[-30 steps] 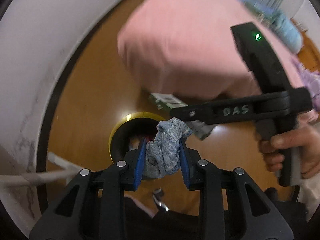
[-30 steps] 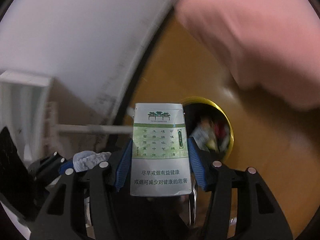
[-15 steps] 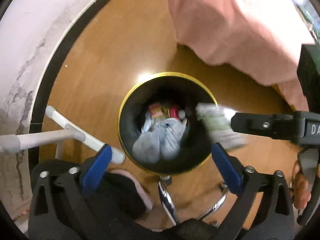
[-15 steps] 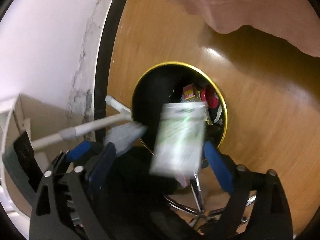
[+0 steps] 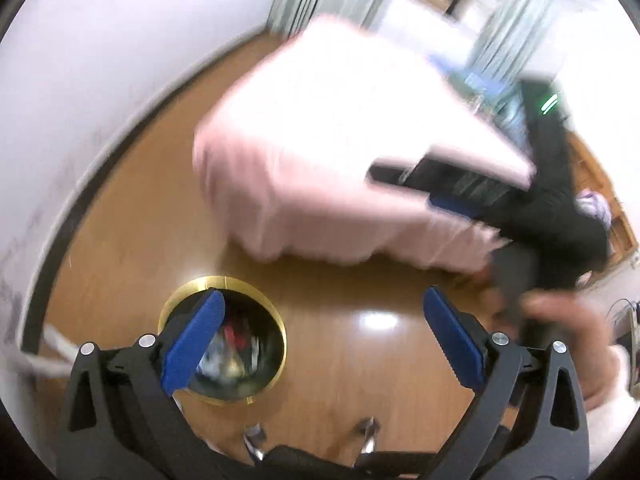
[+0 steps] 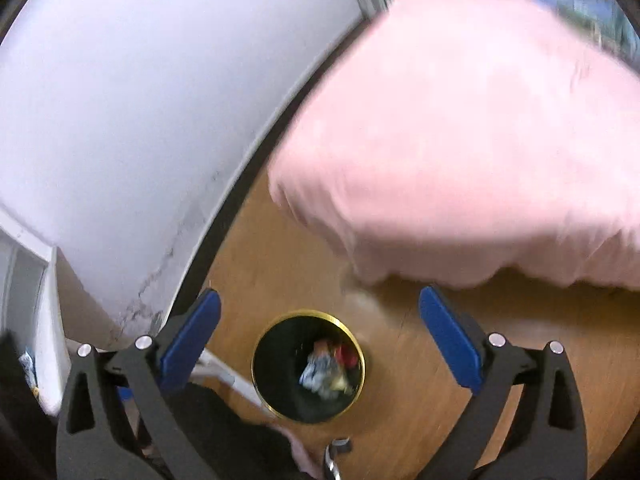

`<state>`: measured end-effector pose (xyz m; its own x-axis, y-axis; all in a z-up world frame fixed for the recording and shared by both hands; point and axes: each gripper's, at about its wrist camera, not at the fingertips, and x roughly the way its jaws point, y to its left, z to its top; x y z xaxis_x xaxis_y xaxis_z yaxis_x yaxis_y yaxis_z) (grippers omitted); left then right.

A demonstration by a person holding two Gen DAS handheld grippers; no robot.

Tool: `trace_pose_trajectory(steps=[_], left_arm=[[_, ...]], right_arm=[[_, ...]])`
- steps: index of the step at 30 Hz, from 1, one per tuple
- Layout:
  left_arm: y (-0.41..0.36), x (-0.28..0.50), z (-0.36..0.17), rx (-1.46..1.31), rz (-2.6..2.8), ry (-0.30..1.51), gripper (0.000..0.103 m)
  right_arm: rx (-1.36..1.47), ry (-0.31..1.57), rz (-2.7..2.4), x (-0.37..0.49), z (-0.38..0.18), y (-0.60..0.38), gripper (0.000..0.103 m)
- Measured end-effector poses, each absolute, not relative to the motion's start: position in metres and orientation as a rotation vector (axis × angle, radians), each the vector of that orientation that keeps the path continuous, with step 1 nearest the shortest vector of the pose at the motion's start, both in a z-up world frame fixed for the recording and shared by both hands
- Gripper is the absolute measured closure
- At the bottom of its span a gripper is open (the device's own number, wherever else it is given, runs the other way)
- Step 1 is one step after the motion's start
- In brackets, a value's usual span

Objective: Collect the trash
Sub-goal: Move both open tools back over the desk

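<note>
Trash (image 6: 326, 372) lies in the bin (image 6: 308, 367) below both empty claws, left (image 5: 324, 334) wide, right (image 6: 320, 340) opening.

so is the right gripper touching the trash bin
Apart. The right wrist view shows the right gripper, jaws opening with nothing between them, well above the trash bin.

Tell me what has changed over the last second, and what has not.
Both grippers let go. The left gripper dropped its grey cloth and the right gripper its green and white carton into the gold-rimmed bin. The right gripper's jaws are opening, with nothing between them; the left's stand wide and empty. Both views have pulled back from the bin. The bin, the pink bedcover and the wooden floor stayed put.
</note>
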<state>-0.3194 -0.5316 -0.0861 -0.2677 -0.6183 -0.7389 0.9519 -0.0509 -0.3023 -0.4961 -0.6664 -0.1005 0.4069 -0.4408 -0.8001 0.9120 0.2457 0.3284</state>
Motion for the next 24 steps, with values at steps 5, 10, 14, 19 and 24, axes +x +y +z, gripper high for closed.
trace_pose_trajectory(steps=[5, 10, 14, 19, 24], left_arm=[[-0.459, -0.246, -0.008, 0.347, -1.462, 0.750, 0.006], [-0.340, -0.132, 0.018, 0.236, -1.044, 0.713, 0.006], [-0.225, -0.058, 0.013, 0.138, -0.690, 0.763, 0.006], [-0.100, 0.004, -0.001, 0.013, -0.351, 0.819, 0.006], [-0.064, 0.035, -0.005, 0.003, -0.311, 0.820, 0.006]], right_arm=[[0.668, 0.600, -0.983, -0.441, -0.049, -0.625, 0.007], [0.487, 0.656, -0.721, -0.327, -0.027, -0.573, 0.007], [0.341, 0.668, -0.485, -0.232, -0.013, -0.508, 0.007], [0.208, 0.700, -0.193, -0.132, -0.006, -0.424, 0.007], [0.178, 0.735, -0.025, -0.070, -0.007, -0.371, 0.007]])
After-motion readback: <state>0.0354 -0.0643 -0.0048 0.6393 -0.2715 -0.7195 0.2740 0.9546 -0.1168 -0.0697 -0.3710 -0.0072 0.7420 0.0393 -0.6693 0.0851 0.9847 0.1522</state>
